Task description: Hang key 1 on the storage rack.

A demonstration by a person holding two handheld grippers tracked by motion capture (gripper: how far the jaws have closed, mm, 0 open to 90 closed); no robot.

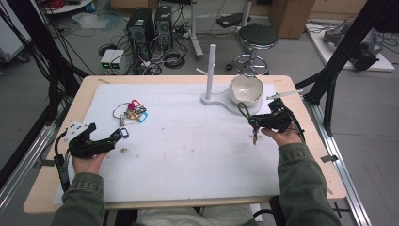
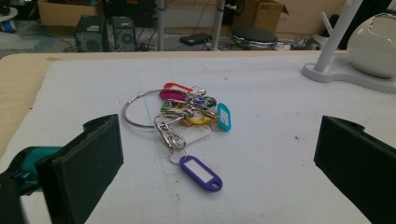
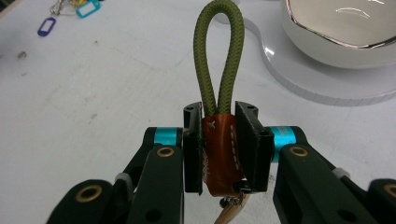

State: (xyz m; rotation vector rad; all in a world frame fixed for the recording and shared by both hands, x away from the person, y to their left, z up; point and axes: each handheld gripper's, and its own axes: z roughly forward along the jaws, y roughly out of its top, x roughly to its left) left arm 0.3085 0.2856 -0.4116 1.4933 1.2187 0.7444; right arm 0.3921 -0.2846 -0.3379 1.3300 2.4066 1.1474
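Note:
A bunch of keys with coloured tags (image 1: 132, 112) (image 2: 191, 106) lies on the white mat, on a large metal ring, with a purple tag (image 2: 201, 172) nearest me. My left gripper (image 1: 118, 135) (image 2: 215, 163) rests open just short of the bunch, its jaws wide apart with the purple tag in the gap. My right gripper (image 1: 254, 122) (image 3: 219, 147) is shut on a keychain: a brown leather tab (image 3: 218, 154) with an olive cord loop (image 3: 218, 56) sticking out past the jaws. It hangs above the mat near the white bowl (image 1: 246, 88) (image 3: 341, 32).
A white stand with an upright post (image 1: 210, 70) and a curved base (image 3: 299, 79) holds the bowl at the back of the mat. The wooden table edge (image 1: 51, 155) runs close on the left. A stool, computers and cables stand on the floor behind.

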